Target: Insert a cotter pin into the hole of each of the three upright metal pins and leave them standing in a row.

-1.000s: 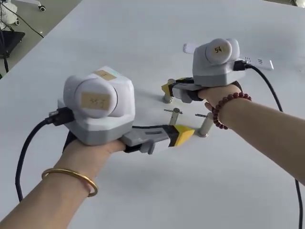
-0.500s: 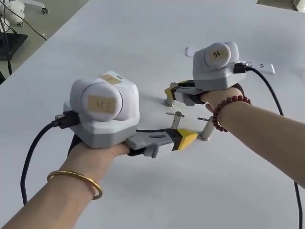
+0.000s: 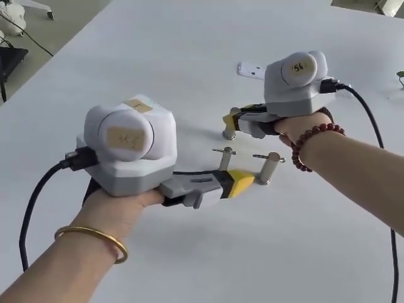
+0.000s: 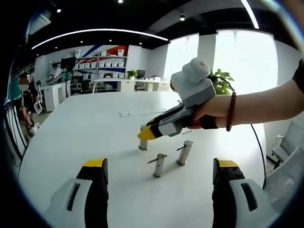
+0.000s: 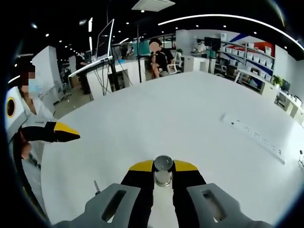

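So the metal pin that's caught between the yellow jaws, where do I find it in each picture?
Head view: the metal pin stands just above centre, its top tucked into the right gripper.
Left gripper view: the metal pin is at centre, under that gripper's yellow tip.
Right gripper view: the metal pin is at bottom centre, clamped between the jaws.
Shared landmark: the white power strip lying beyond it.

Open-plan office: big white table [image 3: 158, 50], dark ceiling with curved light strips [image 4: 95, 32], bright windows [image 4: 228, 52] beyond its far edge, white desks [image 4: 123, 85], shelving [image 4: 99, 64], plant [image 4: 222, 77], grey chair [image 4: 284, 142].
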The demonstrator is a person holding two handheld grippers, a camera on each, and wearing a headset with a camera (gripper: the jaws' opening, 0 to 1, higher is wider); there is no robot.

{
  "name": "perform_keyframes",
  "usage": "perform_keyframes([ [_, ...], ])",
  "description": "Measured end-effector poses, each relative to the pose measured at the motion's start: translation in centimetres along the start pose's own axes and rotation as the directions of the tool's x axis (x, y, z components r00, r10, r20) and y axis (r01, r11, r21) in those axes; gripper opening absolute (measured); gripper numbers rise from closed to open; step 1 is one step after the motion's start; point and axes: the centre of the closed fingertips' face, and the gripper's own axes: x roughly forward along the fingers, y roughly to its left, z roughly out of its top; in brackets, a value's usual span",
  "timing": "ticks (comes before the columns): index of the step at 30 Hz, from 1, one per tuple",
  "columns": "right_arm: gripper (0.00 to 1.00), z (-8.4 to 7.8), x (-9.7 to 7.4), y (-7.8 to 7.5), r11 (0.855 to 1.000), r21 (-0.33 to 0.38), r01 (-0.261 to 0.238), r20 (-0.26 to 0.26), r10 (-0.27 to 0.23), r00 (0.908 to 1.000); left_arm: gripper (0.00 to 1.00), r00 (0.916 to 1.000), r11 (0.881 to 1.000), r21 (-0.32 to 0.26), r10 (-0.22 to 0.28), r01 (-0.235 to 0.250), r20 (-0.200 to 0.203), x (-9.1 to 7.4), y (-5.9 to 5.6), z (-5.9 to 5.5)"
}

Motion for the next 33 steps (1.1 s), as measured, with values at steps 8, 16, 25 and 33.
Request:
perform_keyframes([
  [8, 0.08, -2.1, -2.9, -2.1, 0.999, -0.019, 0.04, -0.022, -0.04, 0.999, 0.91, 0.9998, 0.999, 0.035, -0.017, 0.017, -0.013, 0.2, -0.7, -0.2],
  [16, 0.08, -4.0, -5.0, -4.3, 0.997, -0.005, 0.071, -0.041, -0.071, 0.9966, 0.9, 0.9994, 0.999, 0.046, -0.029, 0.03, -0.021, 0.3, -1.0, -0.5],
  [25, 0.08, -6.1, -7.3, -5.5, 0.995, 0.028, 0.092, -0.053, -0.09, 0.9945, 0.9, 0.9992, 0.998, 0.054, -0.03, 0.032, -0.025, 0.4, -0.9, -0.6],
  [33, 0.08, -7.9, -9.3, -5.1, 0.995, 0.042, 0.091, -0.061, -0.088, 0.9943, 0.9, 0.999, 0.997, 0.06, -0.039, 0.04, -0.025, 0.4, -1.3, -0.5],
])
